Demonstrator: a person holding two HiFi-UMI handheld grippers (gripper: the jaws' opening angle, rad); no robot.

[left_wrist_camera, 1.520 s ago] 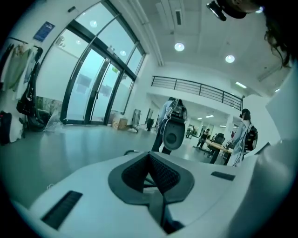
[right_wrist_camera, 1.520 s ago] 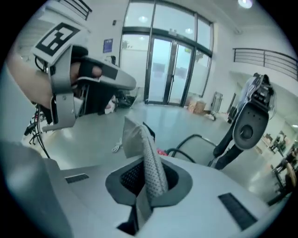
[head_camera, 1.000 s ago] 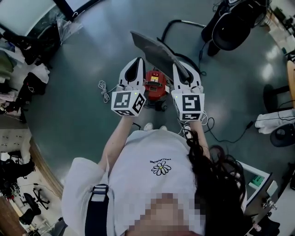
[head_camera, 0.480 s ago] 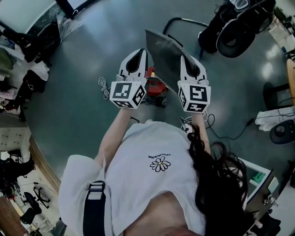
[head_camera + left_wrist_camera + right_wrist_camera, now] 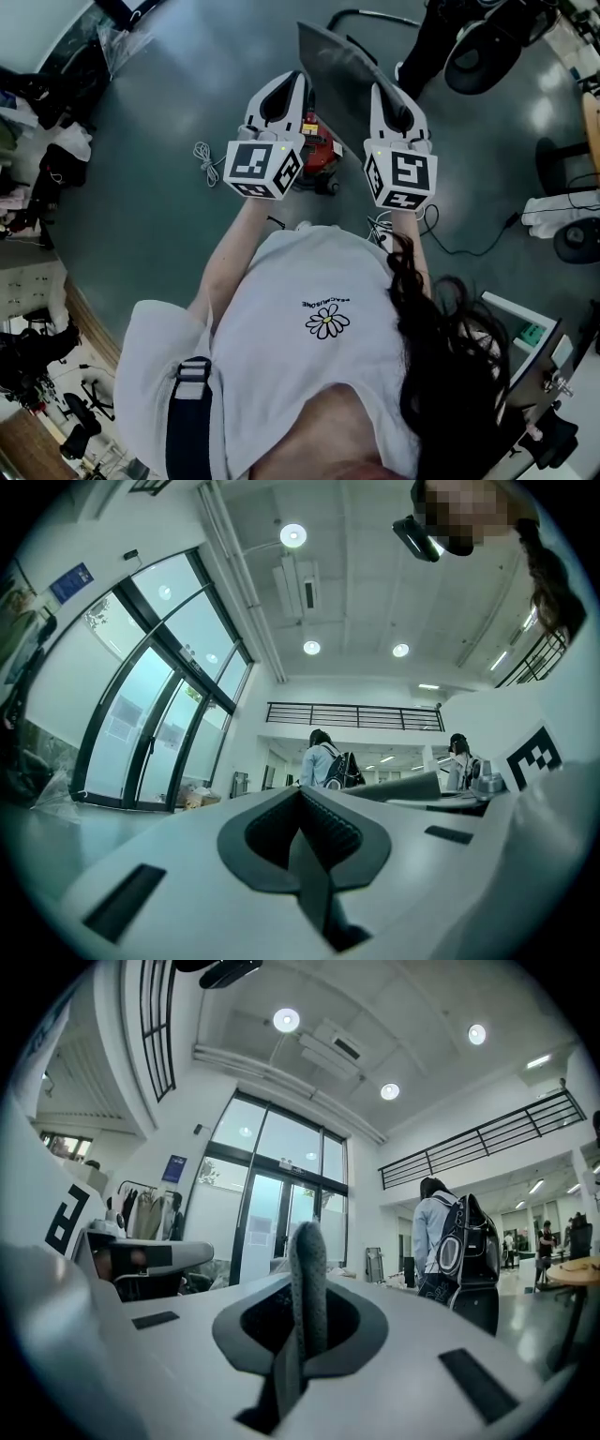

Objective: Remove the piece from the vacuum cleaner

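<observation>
Most of the head view is glossy grey-green floor [image 5: 159, 187]. The small red drum-bodied vacuum cleaner [image 5: 322, 155] stands on it at 12 o'clock from your chest. Over the last second you have lifted both tools and carried them toward 12 o'clock. The white left gripper [image 5: 289, 86] with its marker cube now covers the vacuum's 10 o'clock side, and the matching right gripper [image 5: 384, 94] hangs at its 2 o'clock. Both point level across the room, not down. Each pair of jaws is pressed together on nothing, so no piece is in hand. Whether it is still fitted, I cannot tell.
</observation>
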